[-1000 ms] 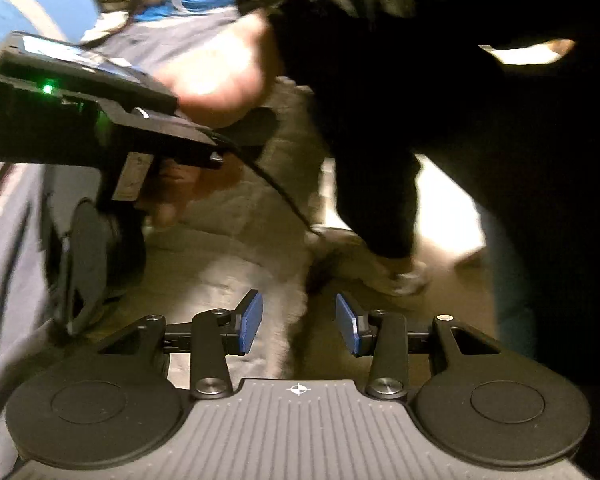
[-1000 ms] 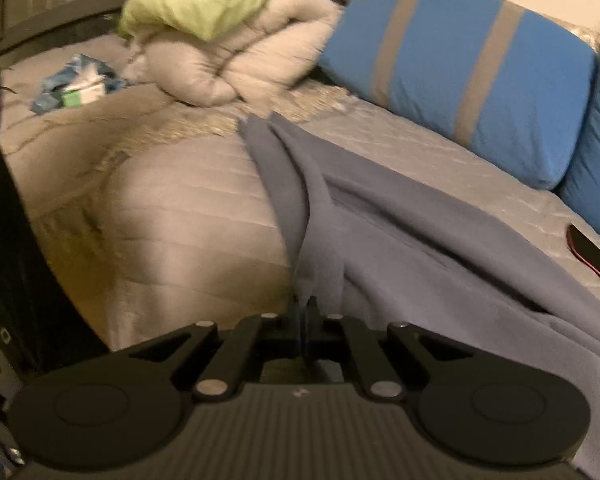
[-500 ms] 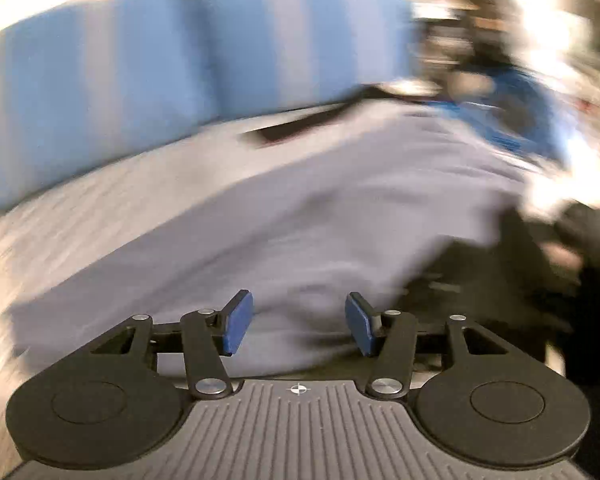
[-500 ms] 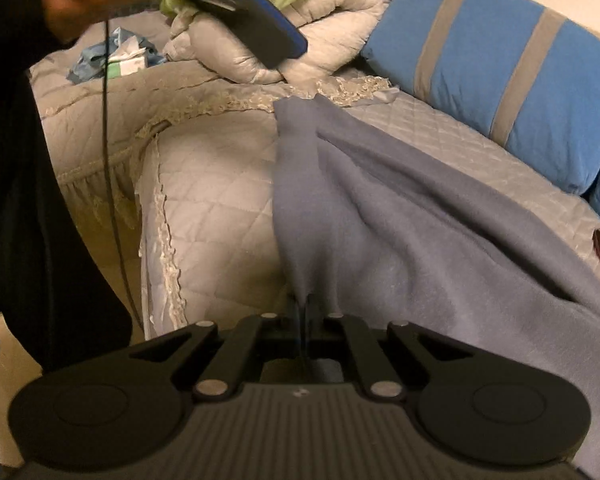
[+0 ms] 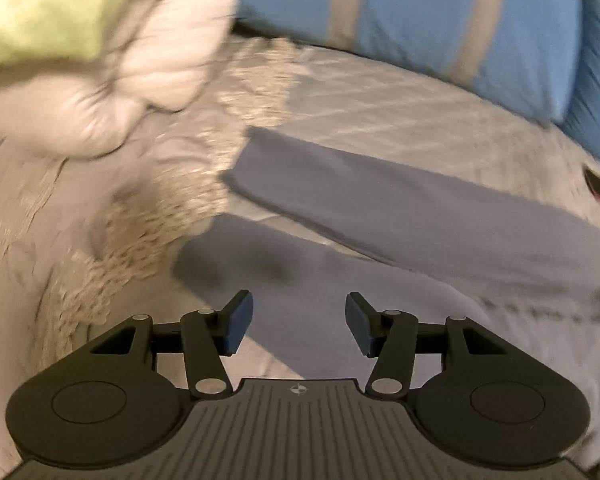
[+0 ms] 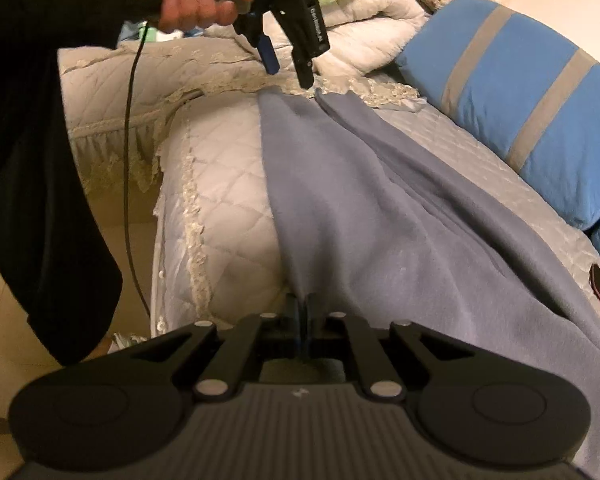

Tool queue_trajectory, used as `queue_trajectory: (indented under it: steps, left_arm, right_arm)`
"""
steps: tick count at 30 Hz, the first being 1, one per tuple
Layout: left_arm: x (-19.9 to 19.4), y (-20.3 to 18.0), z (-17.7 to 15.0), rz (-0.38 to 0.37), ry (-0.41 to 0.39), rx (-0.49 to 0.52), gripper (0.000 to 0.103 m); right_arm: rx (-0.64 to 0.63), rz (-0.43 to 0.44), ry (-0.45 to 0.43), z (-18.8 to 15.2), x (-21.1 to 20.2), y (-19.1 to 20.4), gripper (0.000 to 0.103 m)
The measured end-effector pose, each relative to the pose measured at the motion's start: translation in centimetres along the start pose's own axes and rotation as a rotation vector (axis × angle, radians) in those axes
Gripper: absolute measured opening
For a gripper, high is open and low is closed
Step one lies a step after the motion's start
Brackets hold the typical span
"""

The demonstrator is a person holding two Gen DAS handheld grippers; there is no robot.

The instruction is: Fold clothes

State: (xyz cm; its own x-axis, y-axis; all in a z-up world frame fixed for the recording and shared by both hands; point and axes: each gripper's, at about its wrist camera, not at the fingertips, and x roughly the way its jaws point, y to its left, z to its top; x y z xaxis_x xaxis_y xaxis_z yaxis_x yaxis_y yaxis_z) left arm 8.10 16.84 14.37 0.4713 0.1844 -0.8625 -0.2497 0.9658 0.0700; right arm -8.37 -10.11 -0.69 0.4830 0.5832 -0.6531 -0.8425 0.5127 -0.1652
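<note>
The right gripper (image 6: 302, 328) is clamped on the near end of grey-blue trousers (image 6: 360, 208), which run along the bed's (image 6: 220, 184) side edge to two leg cuffs. The left gripper (image 5: 298, 322), jaws apart and empty, hovers above those cuffs. The fabric looks soft, light and limp, so it should be pinched at the cuff hems. No containers are visible.
</note>
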Motion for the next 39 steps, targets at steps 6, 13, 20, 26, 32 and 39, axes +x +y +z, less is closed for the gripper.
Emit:
queue_trajectory:
  steps: [6, 13, 20, 26, 32, 39]
  left_arm:
    - [1.0, 4.1, 0.6, 0.003, -0.071, -0.159, 0.050]
    - [4.0, 10.3, -0.1, -0.094, -0.104, -0.431, 0.050]
    - [8.1, 14.3, -0.7, -0.343, -0.008, -0.625, 0.049]
    - [10.3, 17.3, -2.6, -0.496, 0.039, -0.853, 0.049]
    - [11.6, 17.9, -4.8, -0.655, 0.111, -0.996, 0.049]
    - [13.9, 17.5, -6.0, -0.805, 0.065, -1.048, 0.053]
  right_arm:
    - [-0.023, 0.034, 0.000, -0.2, -0.4, 0.5, 0.050]
    - [0.025, 0.059, -0.055, 0.9, -1.5, 0.1, 0.082]
    - [0.131, 0.005, -0.089, 0.9, -1.5, -0.9, 0.085]
    - [0.221, -0.047, -0.106, 1.1, -0.9, -2.0, 0.087]
    - [0.265, -0.101, -0.106, 1.2, -0.9, -2.5, 0.087]
    - [0.255, -0.113, -0.105, 1.8, -1.4, -1.3, 0.090]
